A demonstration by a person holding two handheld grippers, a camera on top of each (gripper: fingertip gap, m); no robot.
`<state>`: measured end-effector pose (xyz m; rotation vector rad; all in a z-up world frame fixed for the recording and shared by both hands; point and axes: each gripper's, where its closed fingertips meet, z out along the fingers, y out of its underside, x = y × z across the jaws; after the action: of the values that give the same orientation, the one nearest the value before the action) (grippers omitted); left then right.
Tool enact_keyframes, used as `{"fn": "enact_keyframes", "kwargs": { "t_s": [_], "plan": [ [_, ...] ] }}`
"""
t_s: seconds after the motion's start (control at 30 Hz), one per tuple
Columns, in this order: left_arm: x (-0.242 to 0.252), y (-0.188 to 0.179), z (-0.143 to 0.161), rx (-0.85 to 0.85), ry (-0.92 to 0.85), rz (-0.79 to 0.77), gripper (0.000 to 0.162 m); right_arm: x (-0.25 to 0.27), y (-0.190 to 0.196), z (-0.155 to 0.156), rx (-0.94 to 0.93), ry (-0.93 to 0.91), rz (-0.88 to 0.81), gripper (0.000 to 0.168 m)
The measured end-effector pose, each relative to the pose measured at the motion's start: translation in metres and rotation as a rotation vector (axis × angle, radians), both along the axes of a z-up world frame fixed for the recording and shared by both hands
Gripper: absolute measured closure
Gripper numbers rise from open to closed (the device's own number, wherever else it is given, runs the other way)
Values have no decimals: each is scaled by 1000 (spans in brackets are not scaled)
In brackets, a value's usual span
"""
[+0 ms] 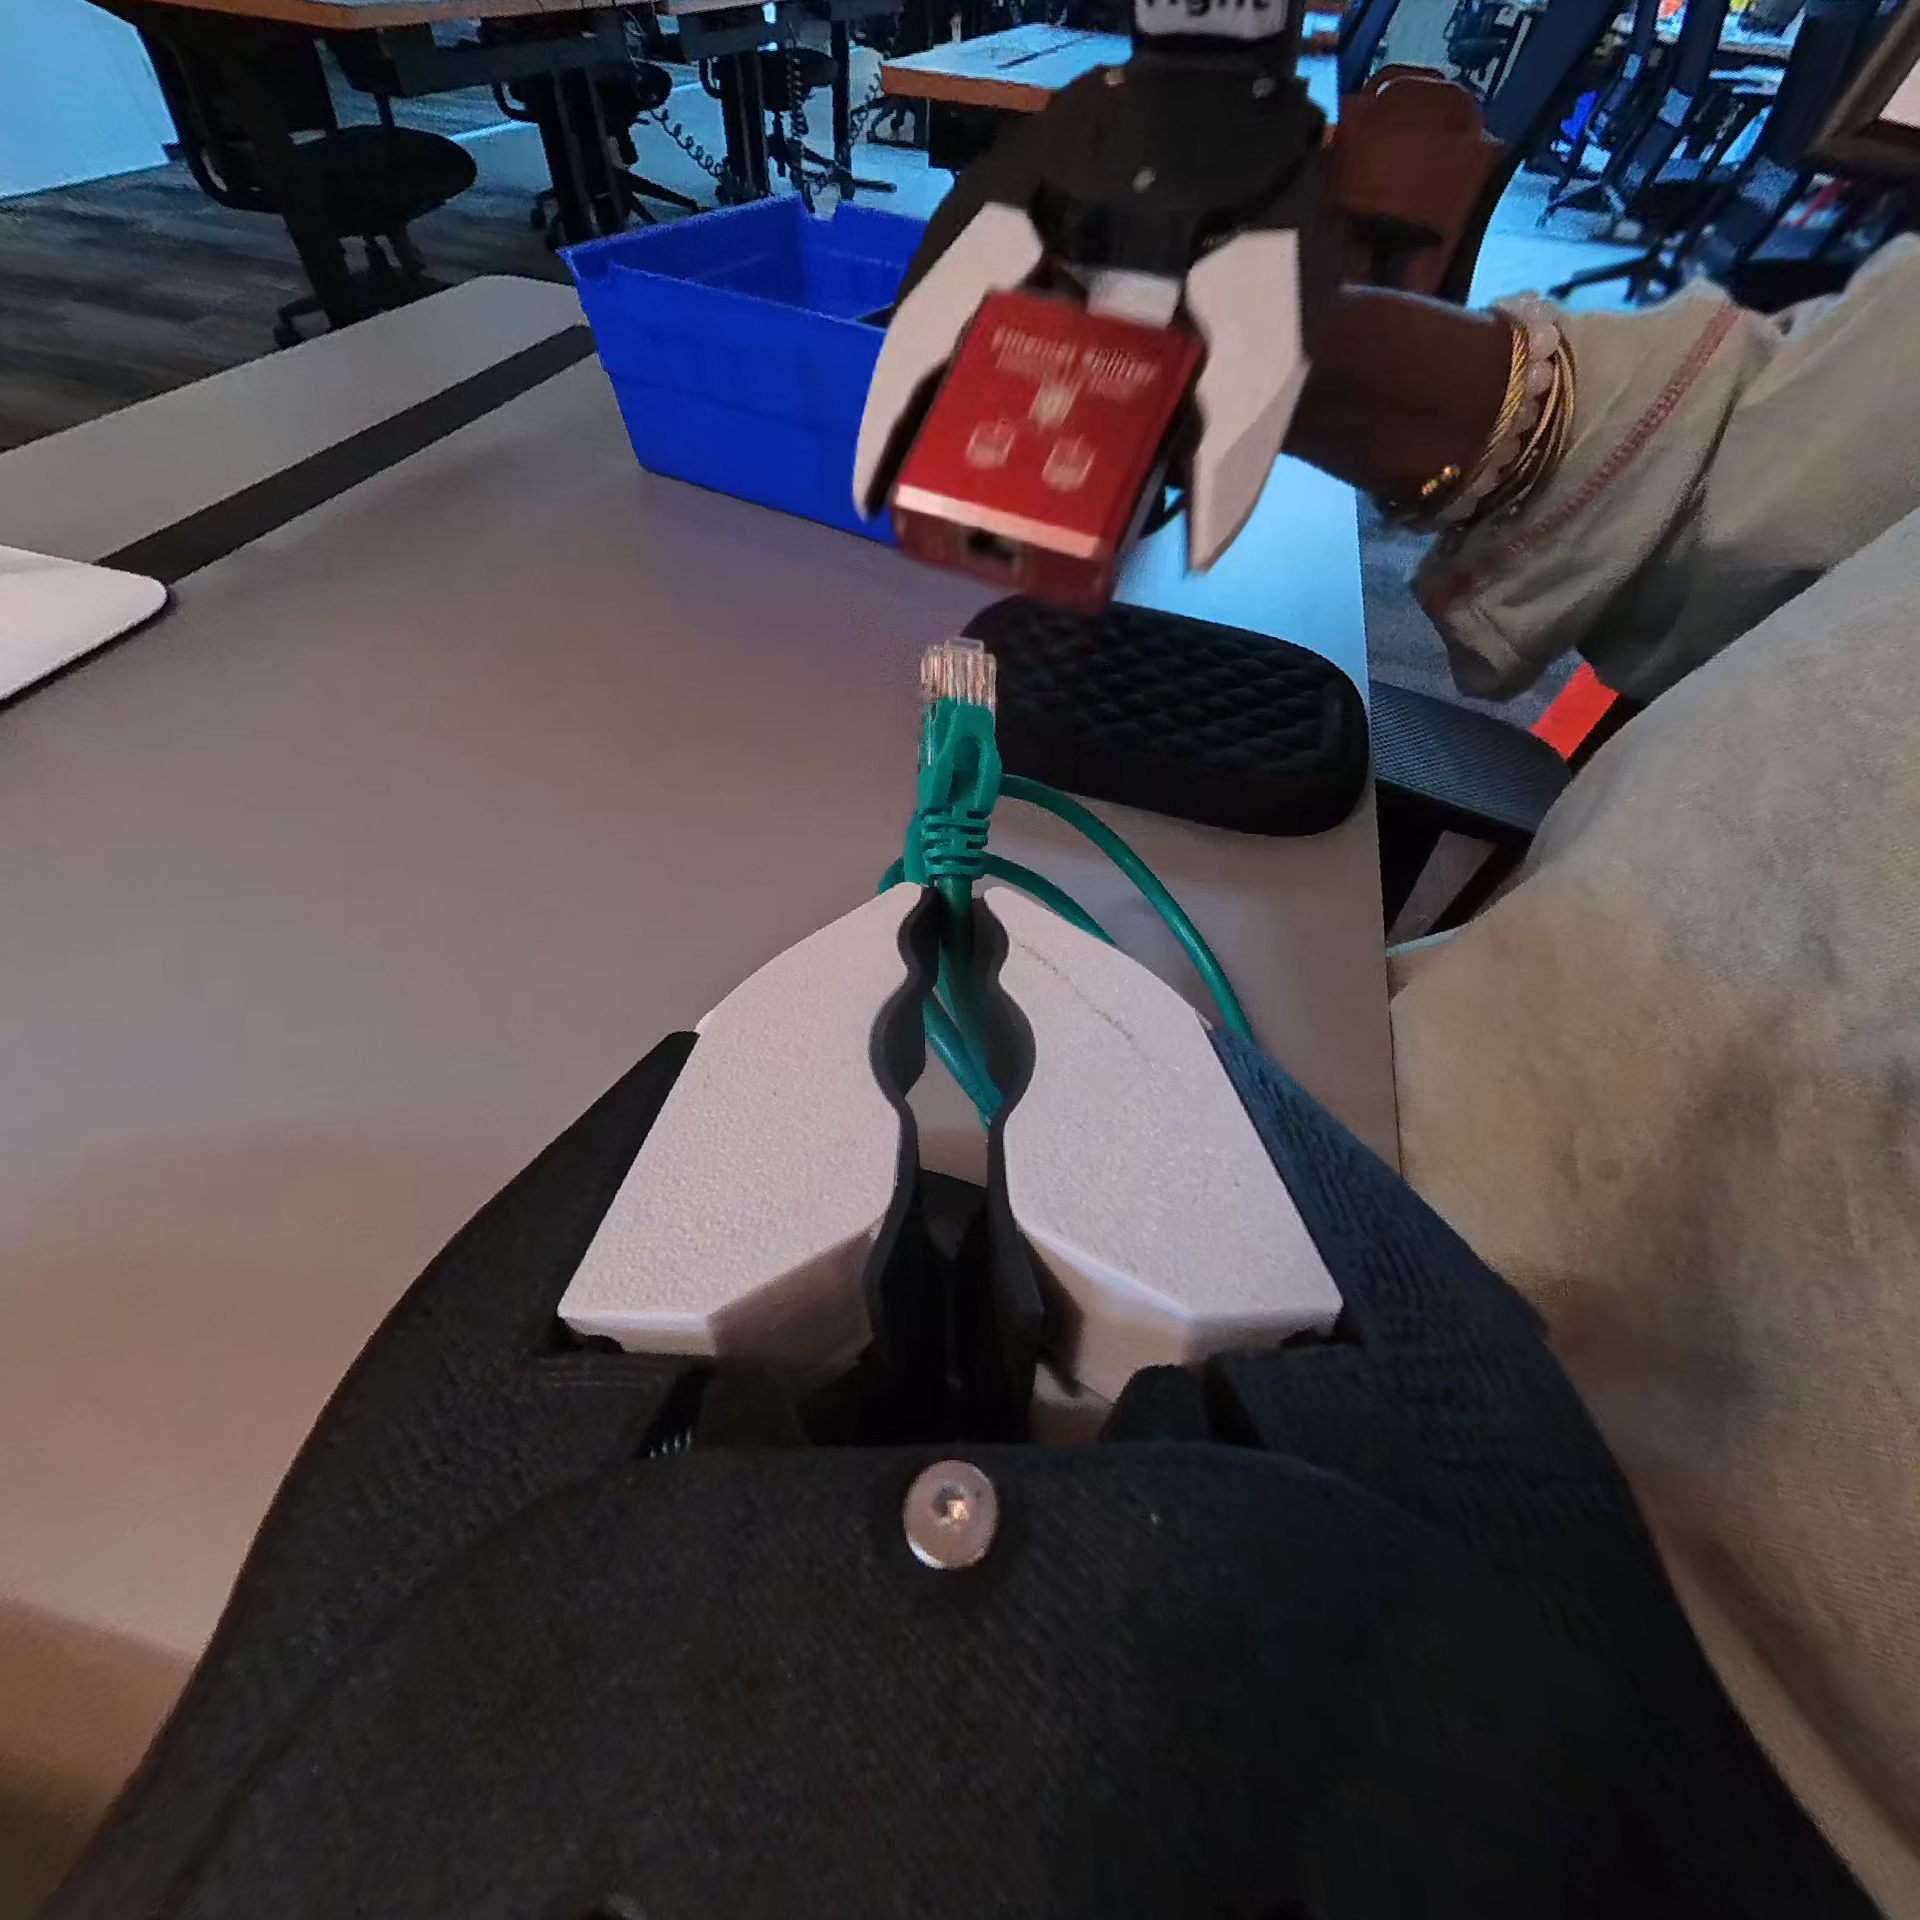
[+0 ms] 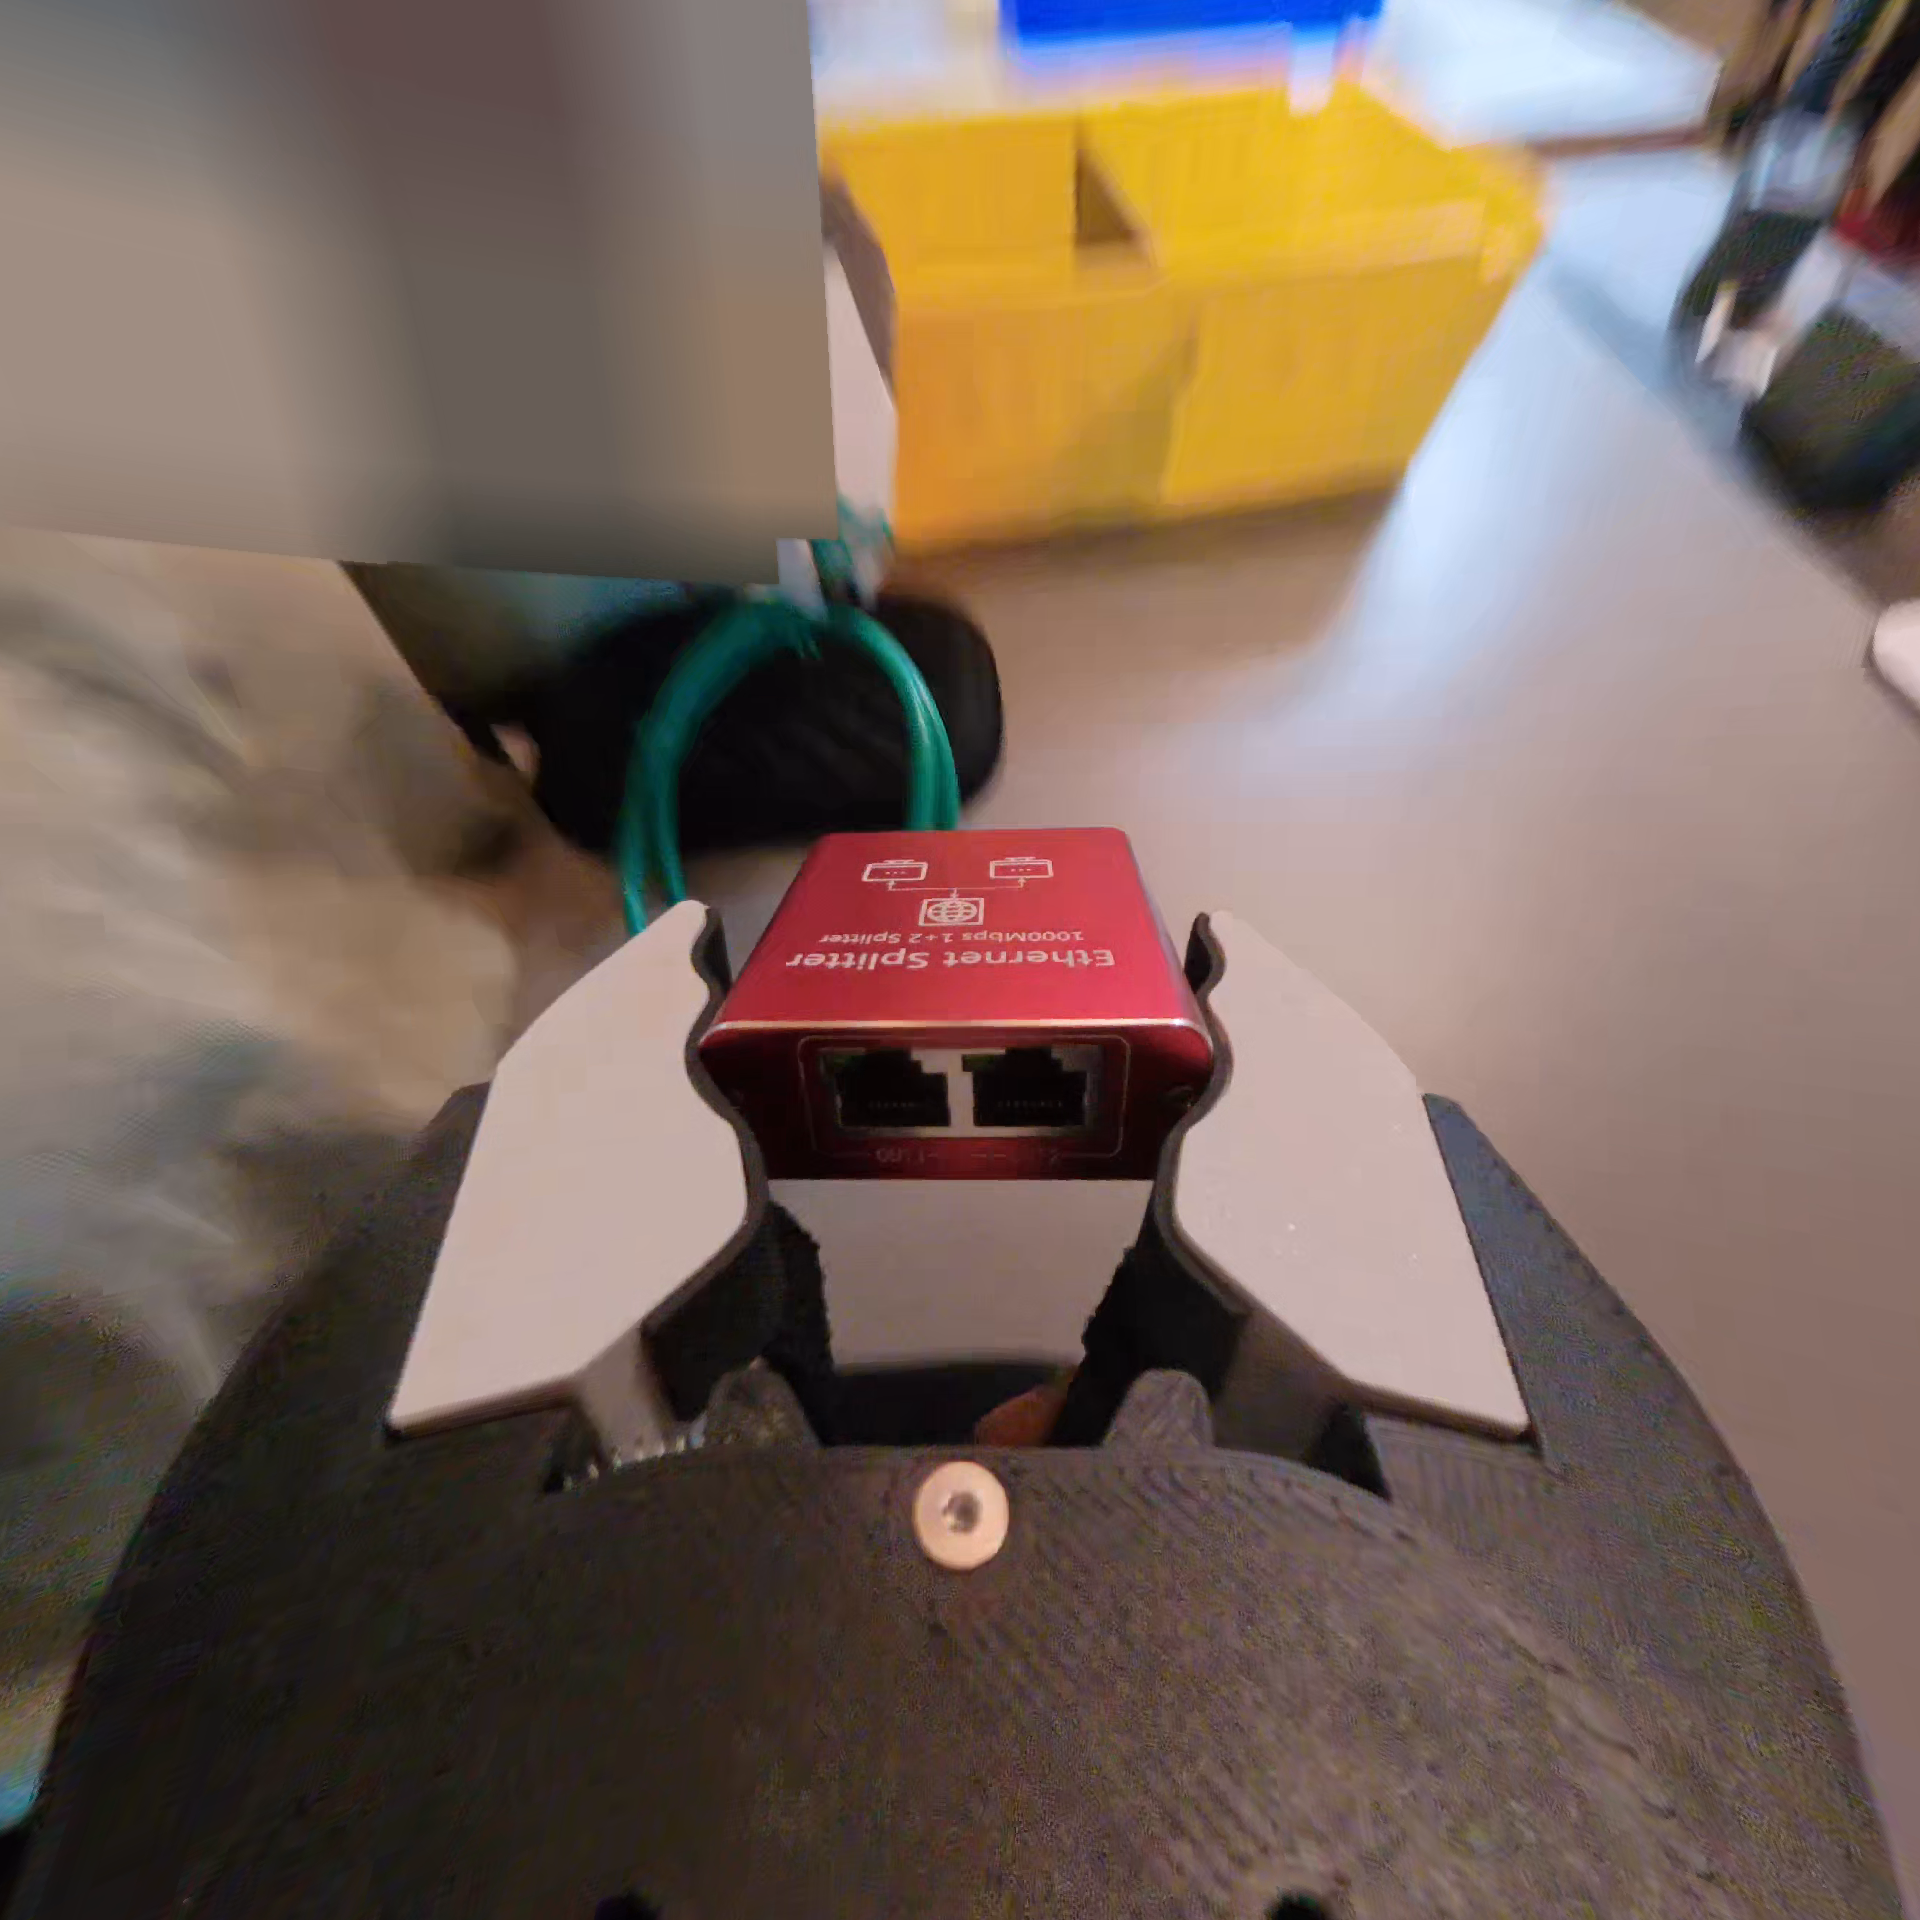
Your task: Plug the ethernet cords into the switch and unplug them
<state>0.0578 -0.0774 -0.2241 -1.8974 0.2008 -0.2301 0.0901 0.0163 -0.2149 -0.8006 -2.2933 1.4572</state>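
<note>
While I held the red switch pinched in my right gripper above the grey table, its single port facing the green ethernet cord, left gripper clamped on that cord, clear plug upright, blue bin behind.

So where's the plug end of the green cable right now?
In the left wrist view, the clear plug sticks up just past the left tongs, short of the red box held in the right tongs.

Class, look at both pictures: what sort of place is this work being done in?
Probably an office or lab workroom: rows of desks and office chairs stand behind the grey table, with blue and yellow storage bins on it.
</note>
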Motion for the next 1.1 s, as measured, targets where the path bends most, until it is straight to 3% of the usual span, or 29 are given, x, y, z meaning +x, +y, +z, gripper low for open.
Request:
{"fn": "enact_keyframes", "kwargs": {
  "t_s": [0.1, 0.23, 0.53, 0.87, 1.1],
  "plan": [
    [5, 2, 1, -41, 28, -24, 157, 15, -14, 37, -288, 157, 78, 84],
    [16, 6, 1, -100, 76, -82, 156, 29, -24, 49, -454, 230, 143, 84],
    [30, 16, -3, -244, 216, -157, 157, 28, -33, 29, -342, 216, 171, 84],
    [42, 24, -4, -386, 112, -223, 157, 25, -35, 14, -231, 276, 191, 84],
    [37, 30, -9, -429, 162, -217, 157, 27, -33, 9, -252, 267, 205, 84]
  ]
}}
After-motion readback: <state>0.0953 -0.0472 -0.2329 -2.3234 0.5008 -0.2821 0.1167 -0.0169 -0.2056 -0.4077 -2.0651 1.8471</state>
